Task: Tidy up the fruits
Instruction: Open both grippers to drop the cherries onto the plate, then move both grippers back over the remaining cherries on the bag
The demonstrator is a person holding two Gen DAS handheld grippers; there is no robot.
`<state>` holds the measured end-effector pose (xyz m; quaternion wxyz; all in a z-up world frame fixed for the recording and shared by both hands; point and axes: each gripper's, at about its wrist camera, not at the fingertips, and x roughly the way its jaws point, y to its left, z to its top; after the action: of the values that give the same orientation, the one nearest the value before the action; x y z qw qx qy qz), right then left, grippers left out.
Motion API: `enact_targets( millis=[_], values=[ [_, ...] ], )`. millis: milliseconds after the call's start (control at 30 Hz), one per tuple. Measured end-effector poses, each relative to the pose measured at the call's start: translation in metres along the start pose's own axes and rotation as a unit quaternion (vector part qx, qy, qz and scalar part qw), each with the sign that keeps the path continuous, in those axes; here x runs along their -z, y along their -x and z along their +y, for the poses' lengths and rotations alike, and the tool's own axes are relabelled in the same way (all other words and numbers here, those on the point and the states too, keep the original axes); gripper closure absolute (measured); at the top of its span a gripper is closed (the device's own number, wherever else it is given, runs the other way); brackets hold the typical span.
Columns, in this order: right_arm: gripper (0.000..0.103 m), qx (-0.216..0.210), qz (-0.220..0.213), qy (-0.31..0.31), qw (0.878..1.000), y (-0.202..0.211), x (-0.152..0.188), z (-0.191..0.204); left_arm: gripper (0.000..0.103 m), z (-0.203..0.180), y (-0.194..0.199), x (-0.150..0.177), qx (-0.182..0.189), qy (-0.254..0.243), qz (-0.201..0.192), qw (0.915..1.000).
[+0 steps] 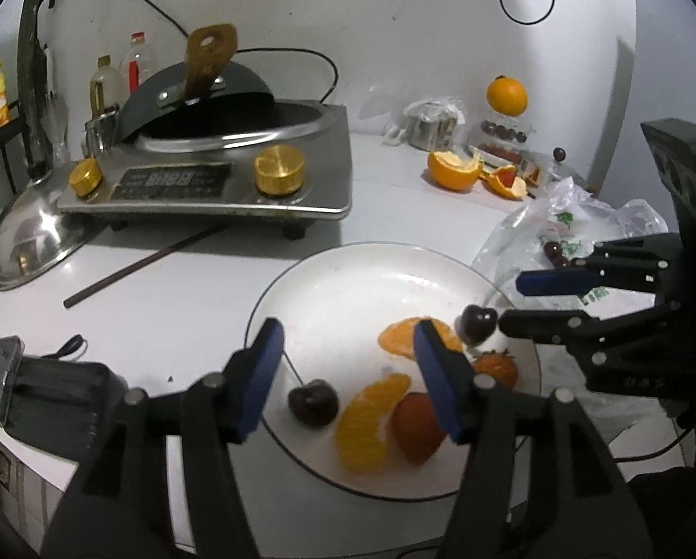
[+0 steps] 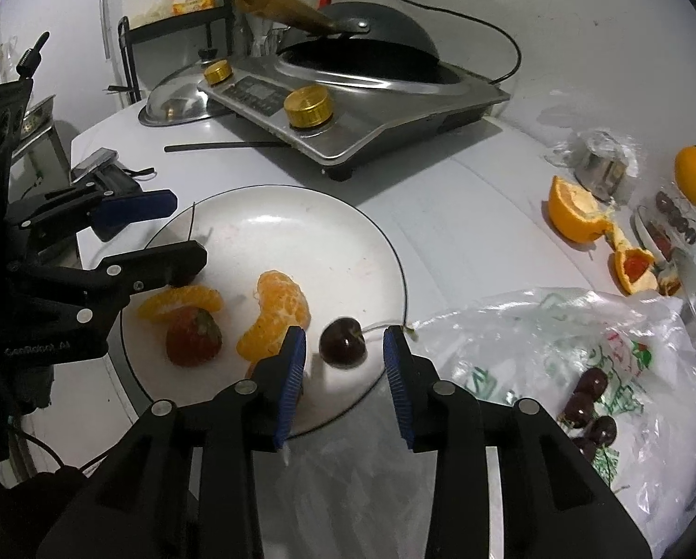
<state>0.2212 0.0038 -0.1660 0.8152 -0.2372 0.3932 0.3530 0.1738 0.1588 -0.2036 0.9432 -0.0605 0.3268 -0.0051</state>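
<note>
Blue-padded jaws of the right gripper (image 2: 344,349) stand apart on either side of a dark cherry (image 2: 343,348) at about five o'clock on the white plate (image 2: 301,214); the pads do not touch it, so it sits released near the rim. Its stem pokes toward three o'clock, over the plate's edge and toward the plastic bag (image 2: 557,349), where more cherries (image 2: 590,407) wait.

Across the plate, the left gripper (image 1: 348,375) is also open and holding nothing. A second cherry (image 1: 312,403) lies just ahead of its fingers, at about seven o'clock in its own view, with a tangerine segment (image 1: 370,421) and a strawberry (image 1: 415,428) beside it. From the right wrist view a thicker tangerine piece (image 2: 278,321) rests just left of the right gripper's left pad.

My worry is the round cherries. Either one could roll if a pad clips it on the way out, and the one by the rim has little plate left before it drops onto the counter or the bag. That left pad is also very near the tangerine, so a sideways pull could smear or drag it. With both grippers crowding one plate, they could knock each other too. Pulling straight back looks safest.
</note>
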Motion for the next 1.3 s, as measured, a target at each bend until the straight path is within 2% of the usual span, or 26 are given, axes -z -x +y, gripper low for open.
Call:
enact_targets(
  millis=[500,1000,1133,1300],
  values=[
    [0.066,0.018,-0.023,-0.025,0.999,0.037,0.024,-0.022,0.043,-0.036,0.013,-0.007,0.007,-0.017,-0.01,0.9998],
    [0.066,0.039,-0.043,-0.066,0.996,0.072,0.062,-0.058,0.042,-0.085,0.019,-0.014,0.022,-0.043,-0.015,0.9987],
    [0.066,0.043,-0.044,-0.076,0.995,0.078,0.072,-0.067,0.034,-0.096,0.018,-0.015,0.031,-0.046,-0.014,0.9983],
    [0.066,0.048,-0.045,-0.088,0.994,0.083,0.083,-0.079,0.033,-0.114,0.016,-0.015,0.04,-0.057,-0.01,0.9975]
  ],
)
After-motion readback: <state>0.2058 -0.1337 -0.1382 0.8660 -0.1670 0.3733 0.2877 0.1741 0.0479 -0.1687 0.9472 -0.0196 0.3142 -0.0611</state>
